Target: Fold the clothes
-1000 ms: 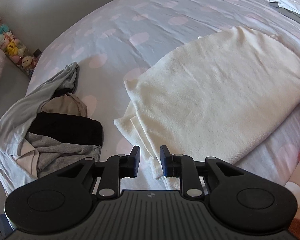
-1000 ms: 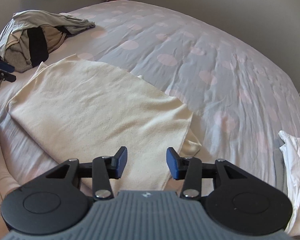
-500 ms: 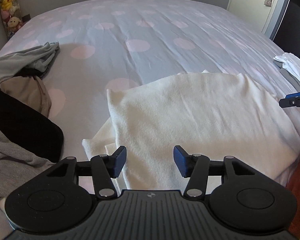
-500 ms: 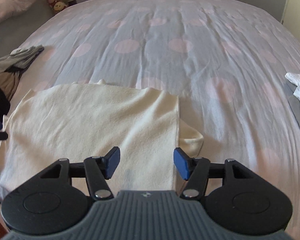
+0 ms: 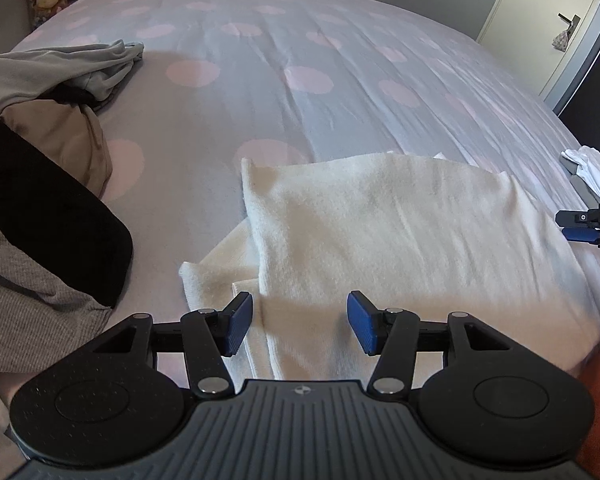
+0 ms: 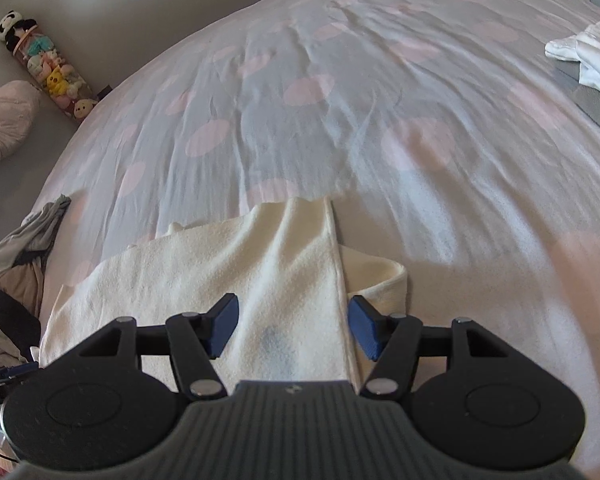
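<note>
A cream garment (image 5: 400,232) lies partly folded on the polka-dot bed (image 5: 300,60), its top layer folded over and a sleeve sticking out at each side. My left gripper (image 5: 300,328) is open and empty over its near left edge. My right gripper (image 6: 292,330) is open and empty over the garment's (image 6: 220,264) near right edge, where a folded sleeve (image 6: 376,276) pokes out. The right gripper's tips also show in the left wrist view (image 5: 584,226) at the far right.
A pile of unfolded grey, black and tan clothes (image 5: 32,152) lies at the left of the bed. A white folded stack (image 6: 592,56) sits on a grey item at the right. Plush toys (image 6: 48,68) stand by the wall. A door (image 5: 556,24) is at the back right.
Both grippers opened wider and swung to face across the bed, closing in on the cream garment's near edge at either side. The garment has not moved.
</note>
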Demonstrator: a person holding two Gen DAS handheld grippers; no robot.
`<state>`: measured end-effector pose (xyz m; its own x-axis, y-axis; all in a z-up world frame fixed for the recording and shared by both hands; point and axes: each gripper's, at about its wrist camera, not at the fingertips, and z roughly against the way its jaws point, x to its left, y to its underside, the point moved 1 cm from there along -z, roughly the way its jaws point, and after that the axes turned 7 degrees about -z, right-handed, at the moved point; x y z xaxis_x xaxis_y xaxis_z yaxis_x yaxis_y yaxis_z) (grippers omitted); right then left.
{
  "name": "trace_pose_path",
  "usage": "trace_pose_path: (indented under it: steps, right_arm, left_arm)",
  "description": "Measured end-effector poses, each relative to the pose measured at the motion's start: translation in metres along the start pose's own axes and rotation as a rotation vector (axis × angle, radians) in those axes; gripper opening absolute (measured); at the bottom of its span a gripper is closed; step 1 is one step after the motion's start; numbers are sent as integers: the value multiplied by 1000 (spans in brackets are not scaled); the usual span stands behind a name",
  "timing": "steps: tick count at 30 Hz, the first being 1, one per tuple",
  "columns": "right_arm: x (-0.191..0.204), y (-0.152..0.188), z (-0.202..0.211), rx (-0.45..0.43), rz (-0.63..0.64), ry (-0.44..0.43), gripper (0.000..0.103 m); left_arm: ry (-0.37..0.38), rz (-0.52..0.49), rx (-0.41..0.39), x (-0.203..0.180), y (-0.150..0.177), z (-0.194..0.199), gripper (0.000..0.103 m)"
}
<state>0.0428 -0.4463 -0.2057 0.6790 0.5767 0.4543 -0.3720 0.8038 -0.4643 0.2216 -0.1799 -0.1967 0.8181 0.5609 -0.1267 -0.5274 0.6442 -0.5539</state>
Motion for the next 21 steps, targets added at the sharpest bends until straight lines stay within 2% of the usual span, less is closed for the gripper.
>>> trace_pose_path:
  steps: [6, 9, 11, 17, 20, 21]
  right_arm:
    - [-16, -8, 0, -58, -94, 13, 70]
    - [-20, -11, -5, -54, -115, 60, 70]
    - [-22, -11, -8, -46, -121, 117, 70]
    - [-25, -10, -23, 35, -119, 125, 74]
    - [-13, -4, -28, 60, -29, 146, 60]
    - [-13, -4, -29, 60, -27, 140, 48]
  left_arm:
    - [-2, -6, 8, 0, 0, -3, 51]
    - [-1, 0, 9, 0, 0, -3, 51]
    - [2, 7, 12, 1, 1, -3, 51]
    - [13, 21, 18, 5, 2, -6, 51]
    - [18, 28, 18, 6, 2, -7, 51]
    - [20, 32, 17, 7, 2, -7, 51]
